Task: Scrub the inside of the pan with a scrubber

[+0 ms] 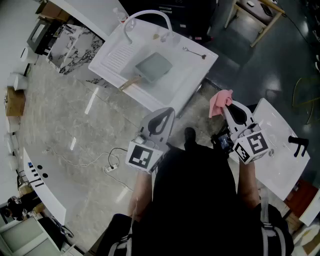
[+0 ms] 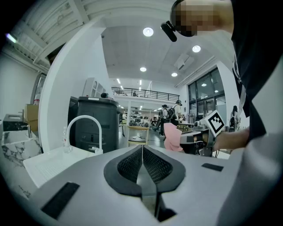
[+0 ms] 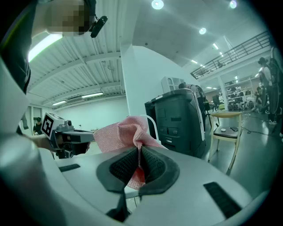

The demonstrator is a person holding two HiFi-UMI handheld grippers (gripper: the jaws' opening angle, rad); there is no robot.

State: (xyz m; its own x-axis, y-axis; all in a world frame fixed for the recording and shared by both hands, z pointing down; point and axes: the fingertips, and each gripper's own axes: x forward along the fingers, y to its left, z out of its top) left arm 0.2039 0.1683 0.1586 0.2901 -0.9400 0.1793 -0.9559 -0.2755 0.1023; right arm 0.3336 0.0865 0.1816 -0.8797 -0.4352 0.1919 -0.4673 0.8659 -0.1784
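Pan (image 1: 154, 66) lies inside the basin of the white sink (image 1: 114, 58), with its wooden handle directed toward the lower left of the head view. The curved white faucet (image 1: 148, 14) arches over the far rim of the sink, and a spoon (image 1: 194, 51) lies on the sink's right-hand ledge. Both units are held in front of the person's torso, above the grey marbled floor (image 1: 65, 110) and well apart from the pan. The left hand-held gripper (image 1: 167, 114) has its jaws fully together, pad against pad, with nothing between them; the left gripper view confirms this (image 2: 142, 148) and shows the faucet (image 2: 84, 121) beyond at the left. The right hand-held gripper (image 1: 226, 106) is clamped on the pink mesh scrubber (image 1: 218, 102). In the right gripper view the pads of this unit (image 3: 139, 152) pinch a fold of the scrubber (image 3: 121, 132), and the remaining cloth bunches above and to the left of the jaws. The scrubber makes no contact with the pan. A white power strip (image 1: 111, 168) with its cable lies on the floor near the person's left side.
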